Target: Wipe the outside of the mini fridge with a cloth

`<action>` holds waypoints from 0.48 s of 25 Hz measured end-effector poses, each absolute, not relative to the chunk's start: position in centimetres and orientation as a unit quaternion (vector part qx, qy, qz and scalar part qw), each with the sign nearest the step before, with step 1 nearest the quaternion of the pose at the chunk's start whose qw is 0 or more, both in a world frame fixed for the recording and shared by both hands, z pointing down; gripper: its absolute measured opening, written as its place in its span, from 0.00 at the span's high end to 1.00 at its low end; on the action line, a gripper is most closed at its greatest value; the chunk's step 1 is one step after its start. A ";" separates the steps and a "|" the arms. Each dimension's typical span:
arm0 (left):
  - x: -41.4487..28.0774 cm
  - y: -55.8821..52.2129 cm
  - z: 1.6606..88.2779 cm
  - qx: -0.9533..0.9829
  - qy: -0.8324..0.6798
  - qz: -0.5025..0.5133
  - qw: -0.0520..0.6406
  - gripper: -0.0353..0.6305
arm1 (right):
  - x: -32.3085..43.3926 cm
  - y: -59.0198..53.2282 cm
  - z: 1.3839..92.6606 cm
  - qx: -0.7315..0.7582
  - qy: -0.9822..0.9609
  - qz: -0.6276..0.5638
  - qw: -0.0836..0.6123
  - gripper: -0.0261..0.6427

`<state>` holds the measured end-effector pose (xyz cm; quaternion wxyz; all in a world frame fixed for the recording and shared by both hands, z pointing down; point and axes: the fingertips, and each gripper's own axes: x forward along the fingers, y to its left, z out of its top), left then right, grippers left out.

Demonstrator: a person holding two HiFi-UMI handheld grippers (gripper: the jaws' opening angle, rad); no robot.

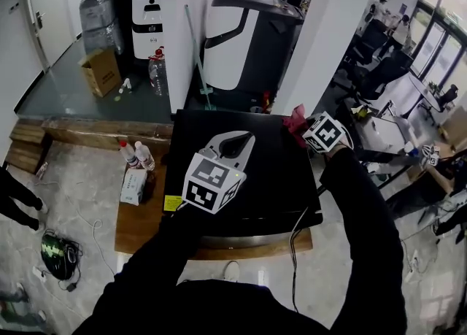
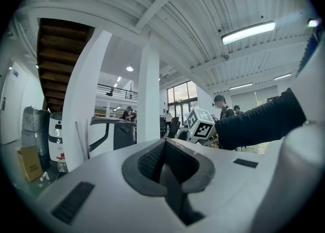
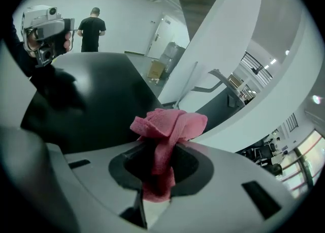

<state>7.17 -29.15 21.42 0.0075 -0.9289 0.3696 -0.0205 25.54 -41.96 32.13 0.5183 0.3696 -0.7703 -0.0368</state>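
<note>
Above the black mini fridge (image 1: 271,174), towards its left, the left gripper (image 1: 243,139) is hovering with jaws pressed together on nothing; at the fridge's back right corner the right gripper (image 1: 301,126) is pinching the bunched pink cloth (image 1: 295,116), which is sticking out past its tips

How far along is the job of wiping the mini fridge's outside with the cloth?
Done: the pink cloth is clamped in the right gripper. In hand: that gripper holds the cloth at the far right corner of the fridge top, while the left gripper hovers over it, shut and empty. Left: probably the sides and front; the top shows no wiped patch.
</note>
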 end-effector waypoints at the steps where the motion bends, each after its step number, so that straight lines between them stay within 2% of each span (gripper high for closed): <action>1: 6.5 -28.8 21.1 -0.928 0.371 -0.019 0.009 0.94 | 25.5 -41.6 31.7 0.374 -0.772 -0.036 0.513 0.83; 6: 2.1 -26.6 19.2 -0.923 0.384 -0.004 0.026 0.94 | 21.3 -37.1 25.8 0.381 -0.805 -0.060 0.450 0.83; 12: -3.7 -23.6 17.0 -0.911 0.409 0.014 0.047 0.94 | 12.1 -29.3 19.0 0.349 -0.847 -0.095 0.390 0.83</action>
